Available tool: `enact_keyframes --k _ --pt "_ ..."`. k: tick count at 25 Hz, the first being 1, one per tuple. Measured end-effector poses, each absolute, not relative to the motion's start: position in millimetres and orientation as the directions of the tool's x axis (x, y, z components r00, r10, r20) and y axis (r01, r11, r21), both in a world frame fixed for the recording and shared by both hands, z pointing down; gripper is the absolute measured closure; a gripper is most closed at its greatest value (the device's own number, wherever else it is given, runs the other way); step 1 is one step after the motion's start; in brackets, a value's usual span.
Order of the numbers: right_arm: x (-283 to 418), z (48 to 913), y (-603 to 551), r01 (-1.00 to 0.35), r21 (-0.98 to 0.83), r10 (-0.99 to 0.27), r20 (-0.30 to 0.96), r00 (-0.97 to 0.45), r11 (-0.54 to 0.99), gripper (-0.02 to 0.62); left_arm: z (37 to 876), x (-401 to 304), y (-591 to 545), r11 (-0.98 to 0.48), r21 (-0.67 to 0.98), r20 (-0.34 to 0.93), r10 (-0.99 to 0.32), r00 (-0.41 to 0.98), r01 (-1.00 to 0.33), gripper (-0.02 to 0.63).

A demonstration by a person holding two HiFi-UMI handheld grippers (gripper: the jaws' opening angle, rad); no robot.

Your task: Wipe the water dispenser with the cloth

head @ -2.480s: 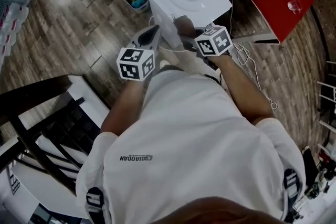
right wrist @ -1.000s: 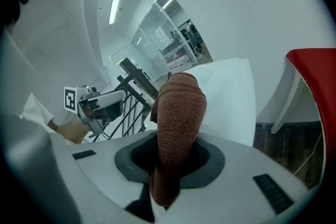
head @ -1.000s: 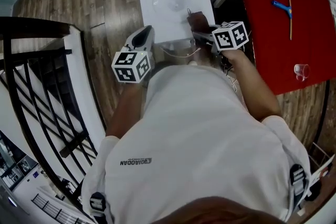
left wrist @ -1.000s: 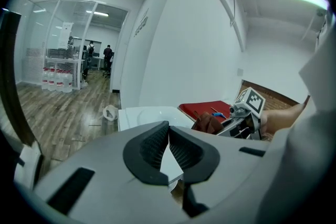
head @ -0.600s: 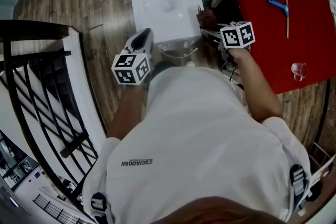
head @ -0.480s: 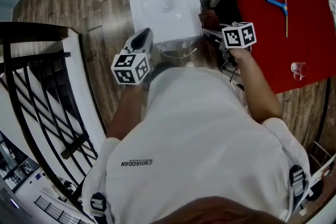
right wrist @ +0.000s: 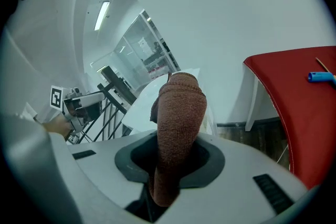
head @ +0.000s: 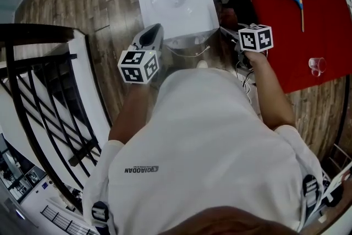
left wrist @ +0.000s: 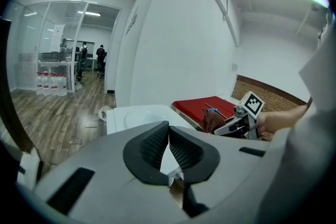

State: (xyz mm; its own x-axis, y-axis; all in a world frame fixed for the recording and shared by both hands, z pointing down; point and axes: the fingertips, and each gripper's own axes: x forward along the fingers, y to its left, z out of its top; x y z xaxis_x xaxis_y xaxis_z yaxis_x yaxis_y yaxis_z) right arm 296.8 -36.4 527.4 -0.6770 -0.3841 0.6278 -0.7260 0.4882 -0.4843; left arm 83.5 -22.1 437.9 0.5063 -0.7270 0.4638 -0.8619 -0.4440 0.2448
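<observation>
The right gripper (right wrist: pixel 176 159) pinches a fuzzy brown cloth (right wrist: pixel 181 107) to rub the white boxy water dispenser (head: pixel 176 1). The left gripper (left wrist: pixel 168 147) is pressed together, empty.

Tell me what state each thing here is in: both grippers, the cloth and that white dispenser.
Left gripper: shut, holding nothing.
Right gripper: shut on the cloth.
Cloth: bunched up, clamped, sticking out past the gripper.
Water dispenser: upright, no bottle on top.
</observation>
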Motion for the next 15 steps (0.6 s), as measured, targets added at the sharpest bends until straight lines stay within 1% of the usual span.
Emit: enact_keyframes --k 4,8,11,15 --pt "285.5 519.1 -27.2 -0.762 -0.425 -0.464 0.613 -0.639 0.488 0.526 433.3 61.7 -3.2 -0.427 0.247 0.465 -0.735 0.493 -0.870 0.605" --pt "253.1 513.3 -6.3 -0.773 -0.415 -0.524 0.572 -0.631 0.480 0.526 432.5 30.2 22.8 -0.394 0.256 0.478 -0.742 0.469 -0.883 0.606" --pt "208.5 521.6 13.7 -0.728 -0.473 -0.499 0.531 -0.685 0.496 0.526 440.4 9.5 41.9 -0.352 0.283 0.492 -0.745 0.450 -0.892 0.605" --pt "134.7 538.8 45.4 -0.634 -0.529 -0.391 0.505 -0.769 0.564 0.526 445.3 -9.3 72.7 -0.325 0.305 0.496 -0.748 0.441 -0.895 0.604"
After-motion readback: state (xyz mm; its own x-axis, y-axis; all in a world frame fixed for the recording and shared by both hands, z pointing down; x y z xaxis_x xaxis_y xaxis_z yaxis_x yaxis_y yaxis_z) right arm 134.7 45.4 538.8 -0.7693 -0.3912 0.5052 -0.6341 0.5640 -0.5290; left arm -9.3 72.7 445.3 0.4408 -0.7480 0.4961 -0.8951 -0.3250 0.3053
